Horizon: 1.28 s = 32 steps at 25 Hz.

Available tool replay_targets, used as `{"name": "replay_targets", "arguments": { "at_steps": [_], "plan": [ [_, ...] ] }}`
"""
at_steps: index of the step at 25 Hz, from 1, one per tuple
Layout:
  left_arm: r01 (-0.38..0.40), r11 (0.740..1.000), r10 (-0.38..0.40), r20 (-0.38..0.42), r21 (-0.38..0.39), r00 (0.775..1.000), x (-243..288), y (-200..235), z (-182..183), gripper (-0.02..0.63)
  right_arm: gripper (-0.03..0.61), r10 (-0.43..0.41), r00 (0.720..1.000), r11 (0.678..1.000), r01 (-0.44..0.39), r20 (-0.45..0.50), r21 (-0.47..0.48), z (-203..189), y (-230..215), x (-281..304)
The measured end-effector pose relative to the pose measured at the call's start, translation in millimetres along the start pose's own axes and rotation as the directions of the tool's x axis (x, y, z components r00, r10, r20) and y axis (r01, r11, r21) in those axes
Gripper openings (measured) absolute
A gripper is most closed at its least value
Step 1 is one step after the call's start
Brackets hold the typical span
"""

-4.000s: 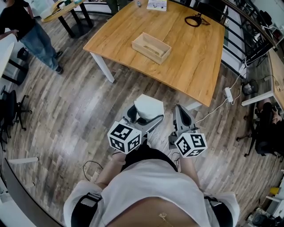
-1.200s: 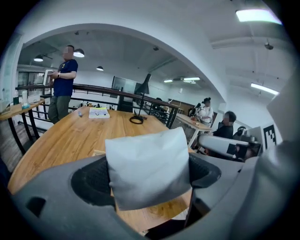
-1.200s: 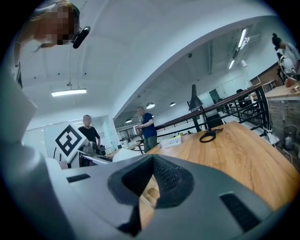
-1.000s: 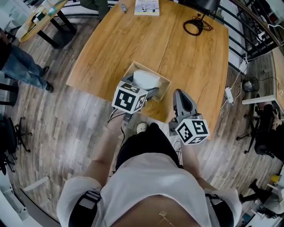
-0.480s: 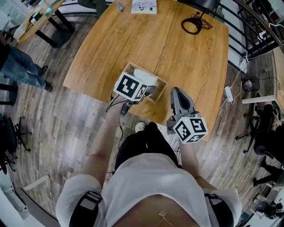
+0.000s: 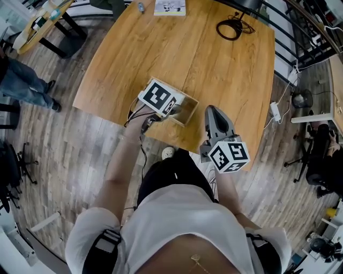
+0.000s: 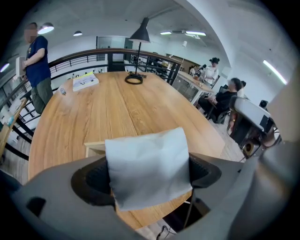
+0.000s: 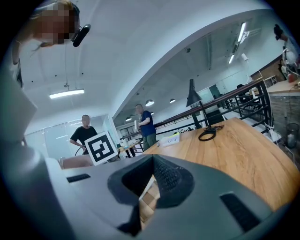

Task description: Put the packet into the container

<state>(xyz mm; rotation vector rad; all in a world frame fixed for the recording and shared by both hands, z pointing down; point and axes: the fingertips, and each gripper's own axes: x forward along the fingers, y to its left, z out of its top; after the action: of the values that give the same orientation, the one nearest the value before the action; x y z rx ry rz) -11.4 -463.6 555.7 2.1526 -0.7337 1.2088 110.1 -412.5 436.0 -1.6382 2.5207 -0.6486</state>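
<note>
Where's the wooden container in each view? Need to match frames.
Head view: wooden container at the near edge of the table, partly under a marker cube.
Left gripper view: only its rim shows, left of the held packet.
Right gripper view: pale wood sliver through the jaw gap, probably it.
Shared landmark: black cable coil on the table.

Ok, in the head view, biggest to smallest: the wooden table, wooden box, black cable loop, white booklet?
1. Light wooden table.
2. Open wooden box, partly hidden behind the left gripper.
3. Black cable loop and white booklet: too alike to rank.
</note>
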Motion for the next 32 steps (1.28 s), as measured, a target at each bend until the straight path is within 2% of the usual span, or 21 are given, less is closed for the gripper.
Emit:
{"name": "replay_targets", "arguments": {
  "at_steps": [3,10,19,26,32],
  "plan": [
    [0.001,1.0,0.0,-0.057,0.02,0.998,10,2,-6,0.469,0.011,-0.007,1.0,1.0,0.007,-0.001,0.004,-2,-3,1],
    [0.007,1.0,-0.006,-0.104,0.01,0.995,23,8,-7,0.471,0.011,-0.02,1.0,1.0,0.02,-0.002,0.01,-1,-7,1],
    [0.031,1.0,-0.031,-0.095,-0.001,0.995,28,10,-5,0.471,0.011,-0.024,1.0,1.0,0.024,-0.001,0.012,1,-13,5],
    [0.014,1.0,-0.015,-0.11,-0.007,0.994,36,15,-11,0.471,0.011,-0.028,1.0,1.0,0.028,0.0,0.012,0,-16,4],
    [0.039,0.999,-0.041,-0.091,-0.026,0.995,39,11,-13,0.476,0.011,-0.036,0.999,0.999,0.036,0.003,0.013,-1,-19,0]
  ]
}}
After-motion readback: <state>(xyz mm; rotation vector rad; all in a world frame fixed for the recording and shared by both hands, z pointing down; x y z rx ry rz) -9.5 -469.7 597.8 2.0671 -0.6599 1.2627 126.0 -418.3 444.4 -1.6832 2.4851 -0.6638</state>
